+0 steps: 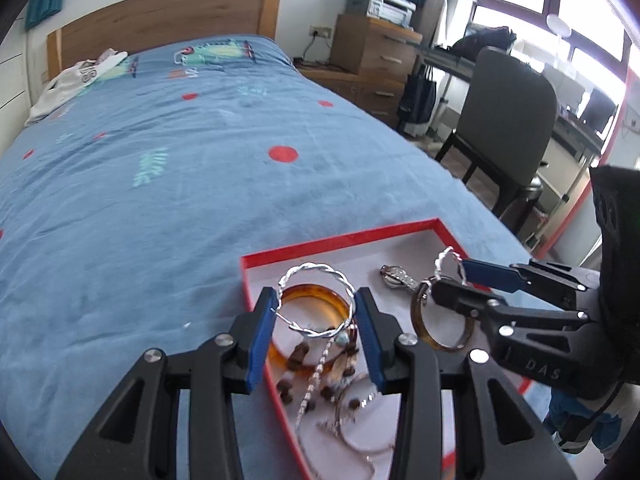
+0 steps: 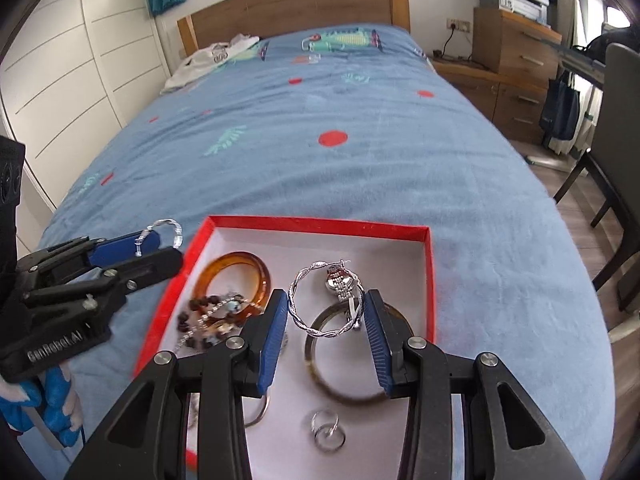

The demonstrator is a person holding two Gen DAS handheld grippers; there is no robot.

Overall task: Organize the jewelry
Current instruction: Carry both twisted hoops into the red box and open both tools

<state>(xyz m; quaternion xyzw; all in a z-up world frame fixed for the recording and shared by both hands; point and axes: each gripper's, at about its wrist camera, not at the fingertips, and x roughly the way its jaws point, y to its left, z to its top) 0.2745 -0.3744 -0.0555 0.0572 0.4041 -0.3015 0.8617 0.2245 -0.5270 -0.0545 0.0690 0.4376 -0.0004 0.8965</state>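
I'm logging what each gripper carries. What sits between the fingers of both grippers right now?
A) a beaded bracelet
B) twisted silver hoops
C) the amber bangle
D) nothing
B: a twisted silver hoop spans the left gripper, and another twisted silver hoop spans the right gripper, above the red-rimmed tray.

The bed (image 2: 360, 168) wears a blue cover with red dots; a red tray (image 2: 429, 280) sits at its near end; white clothes (image 2: 208, 60) lie far beyond the tray, by the headboard (image 2: 296, 4).
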